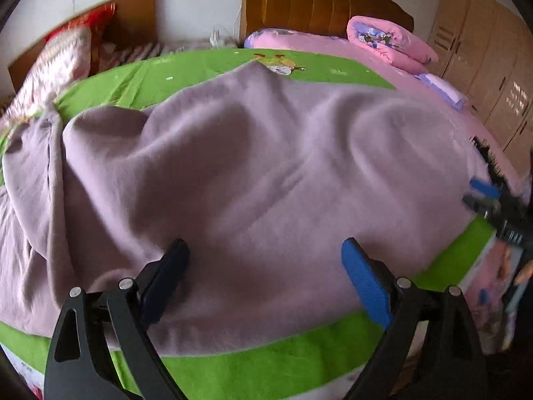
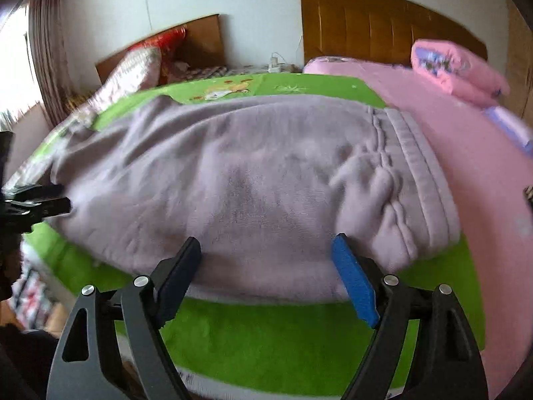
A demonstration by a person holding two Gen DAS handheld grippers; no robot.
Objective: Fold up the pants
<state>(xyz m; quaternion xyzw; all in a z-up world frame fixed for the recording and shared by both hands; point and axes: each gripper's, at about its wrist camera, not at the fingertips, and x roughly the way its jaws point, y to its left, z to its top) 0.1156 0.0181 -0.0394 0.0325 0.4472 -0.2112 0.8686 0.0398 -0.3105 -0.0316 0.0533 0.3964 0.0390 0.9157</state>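
Lilac sweatpants lying folded lengthwise on green bedsheet, waistband at right. Left gripper and right gripper both spread wide, pinching nothing, hovering at near edge. Between folds probably; next needs regrasp for crosswise fold.

Bed under pink sheet; green blanket spread across near half. Lilac pants flat on blanket, waistband at 3 o'clock. Folded pink quilt at 1 o'clock, on sheet.
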